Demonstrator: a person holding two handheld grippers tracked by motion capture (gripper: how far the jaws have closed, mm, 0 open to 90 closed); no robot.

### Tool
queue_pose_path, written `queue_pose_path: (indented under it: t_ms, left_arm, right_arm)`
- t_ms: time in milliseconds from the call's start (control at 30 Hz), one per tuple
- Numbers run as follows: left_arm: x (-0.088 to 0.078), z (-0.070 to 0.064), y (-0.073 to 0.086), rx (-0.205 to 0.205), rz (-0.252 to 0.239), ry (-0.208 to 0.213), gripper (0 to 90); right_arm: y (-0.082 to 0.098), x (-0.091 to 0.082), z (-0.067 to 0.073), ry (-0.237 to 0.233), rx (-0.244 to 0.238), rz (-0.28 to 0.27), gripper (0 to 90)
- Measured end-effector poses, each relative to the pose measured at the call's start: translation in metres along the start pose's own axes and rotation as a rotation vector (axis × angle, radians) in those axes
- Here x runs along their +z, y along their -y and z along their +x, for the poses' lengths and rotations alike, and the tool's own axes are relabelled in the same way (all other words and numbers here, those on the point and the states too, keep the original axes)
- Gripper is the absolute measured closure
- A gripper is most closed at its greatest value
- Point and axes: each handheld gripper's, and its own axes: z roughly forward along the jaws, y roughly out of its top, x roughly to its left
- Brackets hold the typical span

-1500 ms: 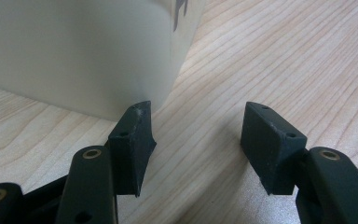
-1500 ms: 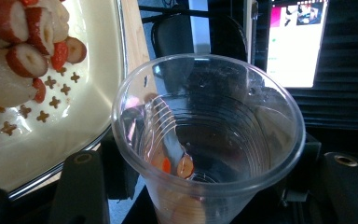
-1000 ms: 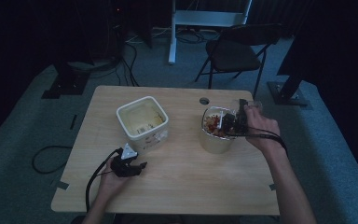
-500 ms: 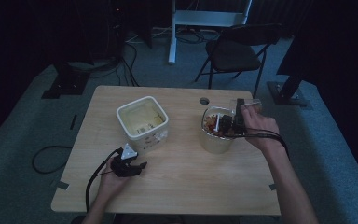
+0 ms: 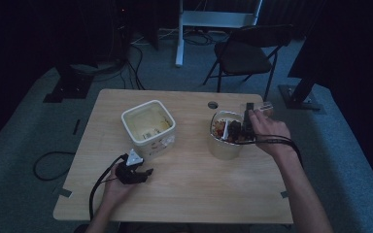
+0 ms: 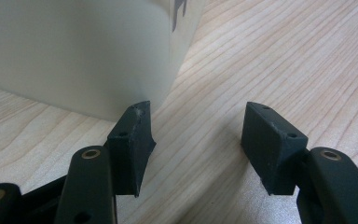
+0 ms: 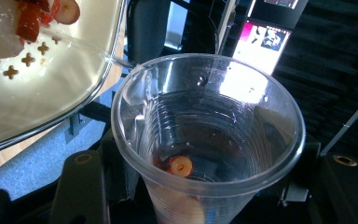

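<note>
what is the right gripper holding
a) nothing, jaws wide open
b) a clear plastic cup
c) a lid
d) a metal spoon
b: in the right gripper view the jaws of the right gripper clamp a clear plastic cup with a red fruit piece left in its bottom, tipped next to the round container.
</note>
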Motion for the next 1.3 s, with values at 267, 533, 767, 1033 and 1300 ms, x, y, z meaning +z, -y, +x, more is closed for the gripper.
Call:
queue_pose_path:
  t_ms: [267, 533, 767, 1033, 1300]
  left_arm:
    - [0.0000, 0.0000, 0.0000, 0.000, 0.000, 0.000, 43.9]
    - [0.0000, 0.0000, 0.0000, 0.000, 0.000, 0.000, 43.8]
    - [0.0000, 0.0000, -0.0001, 0.000, 0.001, 0.000, 43.8]
    - [0.0000, -0.0001, -0.0001, -0.001, 0.000, -0.001, 43.8]
    - [0.0000, -0.0001, -0.0001, 0.000, 0.000, -0.001, 43.7]
  right_arm:
    - [-0.0024, -0.0012, -0.0001, 0.008, -0.021, 0.004, 37.3]
    - [-0.0063, -0.0016, -0.0001, 0.018, -0.046, 0.005, 37.2]
    - [-0.0085, -0.0027, 0.0006, 0.024, -0.072, 0.009, 37.3]
    - [-0.0082, -0.0033, 0.0025, 0.046, -0.052, 0.000, 40.0]
    - [-0.0073, -0.0034, 0.0027, 0.058, -0.062, 0.005, 40.6]
